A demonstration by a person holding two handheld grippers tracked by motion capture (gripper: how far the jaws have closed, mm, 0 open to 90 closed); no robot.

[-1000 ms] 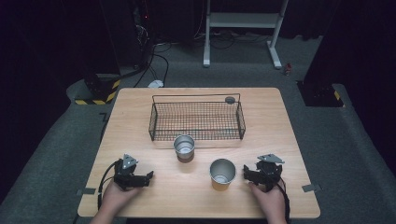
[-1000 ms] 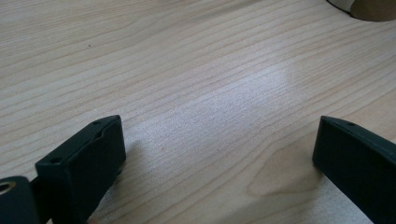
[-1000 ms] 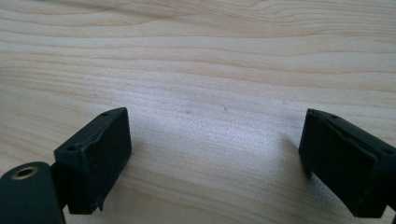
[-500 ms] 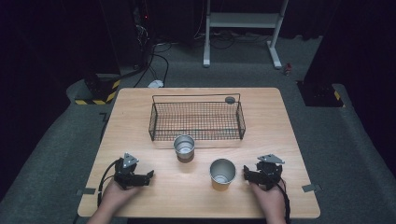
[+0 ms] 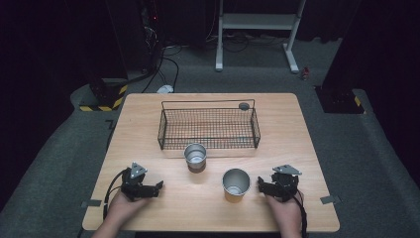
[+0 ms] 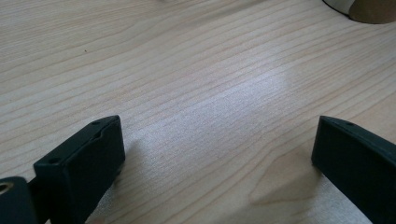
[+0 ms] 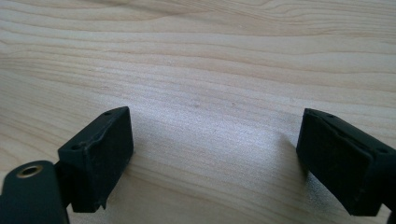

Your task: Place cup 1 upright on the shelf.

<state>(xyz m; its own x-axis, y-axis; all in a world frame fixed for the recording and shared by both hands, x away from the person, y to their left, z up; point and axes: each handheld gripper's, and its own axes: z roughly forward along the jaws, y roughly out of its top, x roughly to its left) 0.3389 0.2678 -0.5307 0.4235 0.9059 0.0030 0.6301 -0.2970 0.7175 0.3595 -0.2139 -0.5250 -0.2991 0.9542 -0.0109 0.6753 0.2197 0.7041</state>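
Bench (image 5: 148, 114), pale wood. High view: wire basket (image 5: 208, 128) at centre rear; first metal cup (image 5: 195, 157) upright just in front of the basket, second metal cup (image 5: 236, 185) upright nearer the front edge and right of the first, both apart from the basket and from each other. Left tongs (image 5: 159, 186) lie well left of the second cup; right tongs (image 5: 259, 184) just beside it, not touching. Left gripper view: left tongs (image 6: 215, 154) spread wide over bare wood grain, a cup base at the top corner. Right gripper view: right tongs (image 7: 212, 154) spread wide, bare wood between.
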